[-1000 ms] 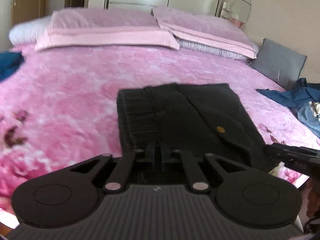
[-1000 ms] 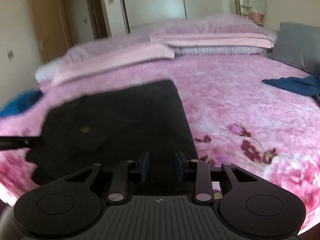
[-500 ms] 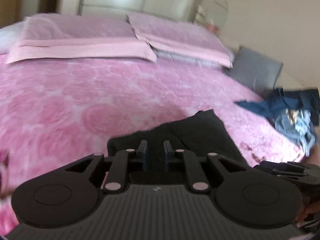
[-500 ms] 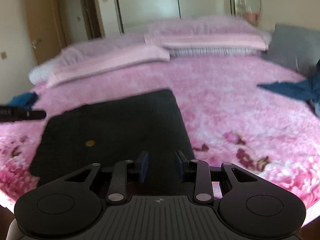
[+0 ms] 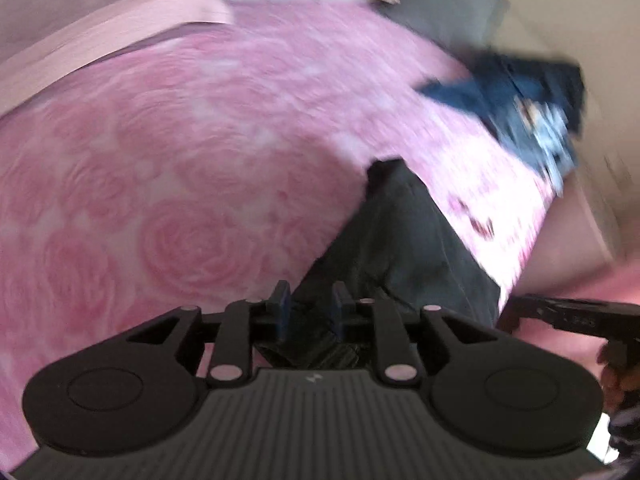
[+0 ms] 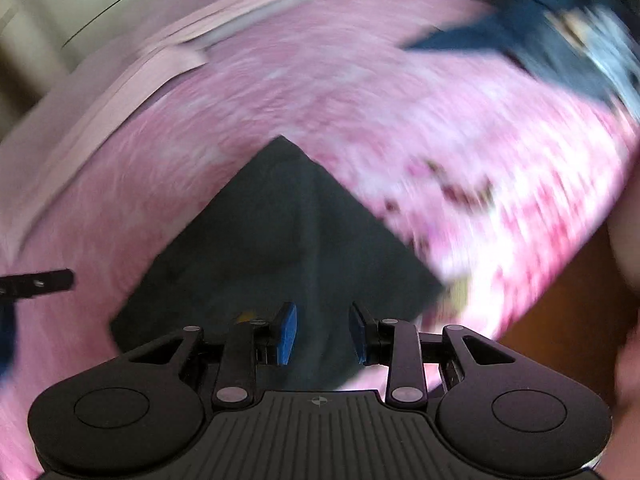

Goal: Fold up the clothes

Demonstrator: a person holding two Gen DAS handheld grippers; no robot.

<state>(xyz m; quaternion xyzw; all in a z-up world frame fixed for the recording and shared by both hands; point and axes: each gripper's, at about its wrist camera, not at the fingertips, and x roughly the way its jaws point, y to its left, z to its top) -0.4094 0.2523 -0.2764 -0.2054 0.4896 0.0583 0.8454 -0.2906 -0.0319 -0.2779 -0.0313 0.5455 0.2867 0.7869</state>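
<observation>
A folded black garment point(image 5: 404, 248) lies on the pink rose-patterned bedspread point(image 5: 180, 200) near the bed's right edge. My left gripper point(image 5: 310, 300) hovers over its near corner, fingers apart, with black cloth showing in the gap below them. In the right wrist view the same black garment point(image 6: 280, 248) points away like a wedge, and my right gripper point(image 6: 322, 320) is open just above its near end. Each gripper shows in the other's view: the right gripper point(image 5: 560, 316) to the right, the left gripper point(image 6: 40, 282) to the left. Both views are motion-blurred.
A heap of blue clothes point(image 5: 520, 100) lies at the bed's far right, also seen as blue clothes point(image 6: 560, 32). Pink pillows point(image 5: 100, 20) and a grey cushion point(image 5: 448, 12) line the headboard side. The bed edge point(image 6: 520, 280) drops off to the right. A hand point(image 5: 616, 364) holds the right gripper.
The left gripper's fingers have spread from nearly closed to apart. Both cameras have swung right and tilted, so the garment now sits lower and angled in view.
</observation>
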